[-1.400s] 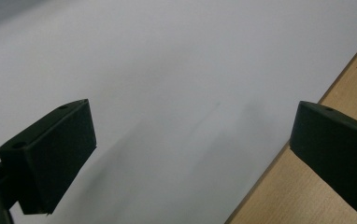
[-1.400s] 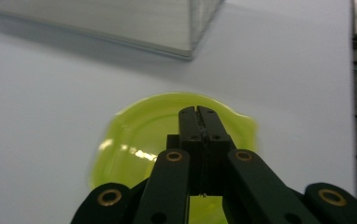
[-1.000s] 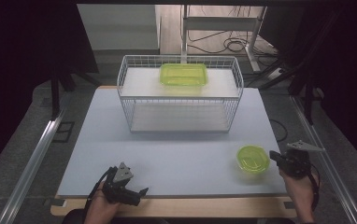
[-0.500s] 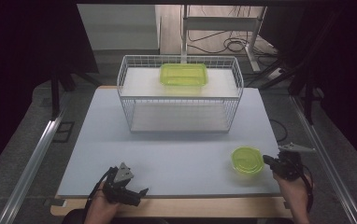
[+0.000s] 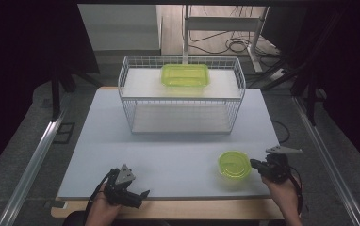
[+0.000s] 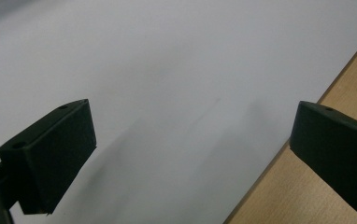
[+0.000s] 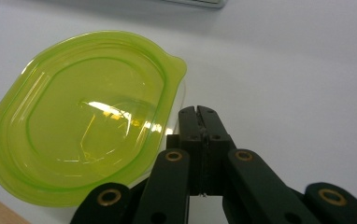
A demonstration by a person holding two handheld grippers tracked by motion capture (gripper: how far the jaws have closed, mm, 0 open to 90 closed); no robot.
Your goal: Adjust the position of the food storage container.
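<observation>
A small round container with a translucent green lid (image 5: 234, 165) sits on the white table top near the front right. In the right gripper view the lid (image 7: 83, 116) lies just left of my right gripper (image 7: 197, 111), whose jaws are pressed together with nothing between them. From above, that right gripper (image 5: 256, 165) is right beside the container's right edge. My left gripper (image 5: 138, 195) rests at the front left of the table. Its jaws stand wide apart over bare white surface (image 6: 190, 126), with nothing between them.
A white wire basket (image 5: 126, 94) stands upside down at the back middle, with a rectangular green-lidded container (image 5: 185, 75) on top. The wooden front edge of the table (image 6: 307, 196) runs beside the left gripper. Dark table legs and cables lie beyond.
My right gripper has moved left along the front of the table, and the round container has slid left with it. The left gripper has stayed put.
</observation>
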